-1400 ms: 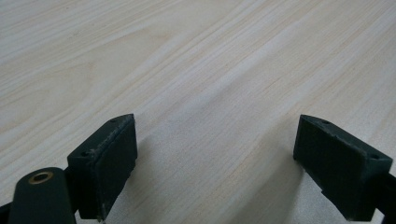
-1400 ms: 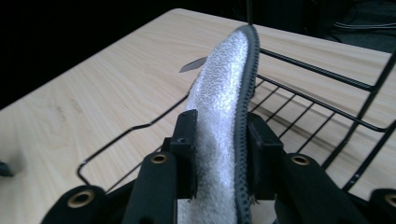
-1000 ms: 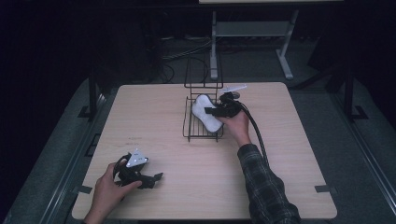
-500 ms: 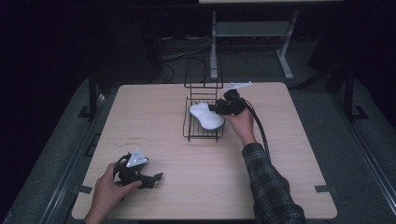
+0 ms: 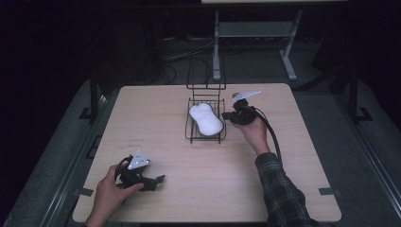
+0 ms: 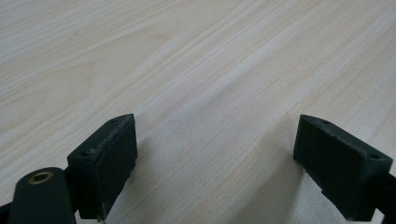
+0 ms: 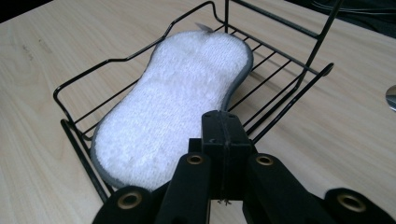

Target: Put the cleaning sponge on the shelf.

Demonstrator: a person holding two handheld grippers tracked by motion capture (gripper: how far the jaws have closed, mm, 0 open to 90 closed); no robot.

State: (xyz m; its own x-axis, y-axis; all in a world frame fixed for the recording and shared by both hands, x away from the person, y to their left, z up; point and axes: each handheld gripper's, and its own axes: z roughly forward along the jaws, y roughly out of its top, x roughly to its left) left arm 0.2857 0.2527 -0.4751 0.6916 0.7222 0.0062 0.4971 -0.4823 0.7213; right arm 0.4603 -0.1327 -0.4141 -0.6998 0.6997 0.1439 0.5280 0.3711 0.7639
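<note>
We see the white sponge (image 7: 177, 107) lying in the wire rack (image 7: 93, 70). Right gripper (image 7: 223, 135) just beside it, jaws just closed on nothing; left gripper (image 6: 215, 158) jaws wide apart over the table (image 6: 196, 60).

In my right gripper view the sponge's (image 7: 177, 107) near end sits behind the shut jaws; the wire rack's (image 7: 88, 88) upright back is cut at the top edge. A shiny round thing (image 7: 391, 97) at the right edge, can't identify.
</note>
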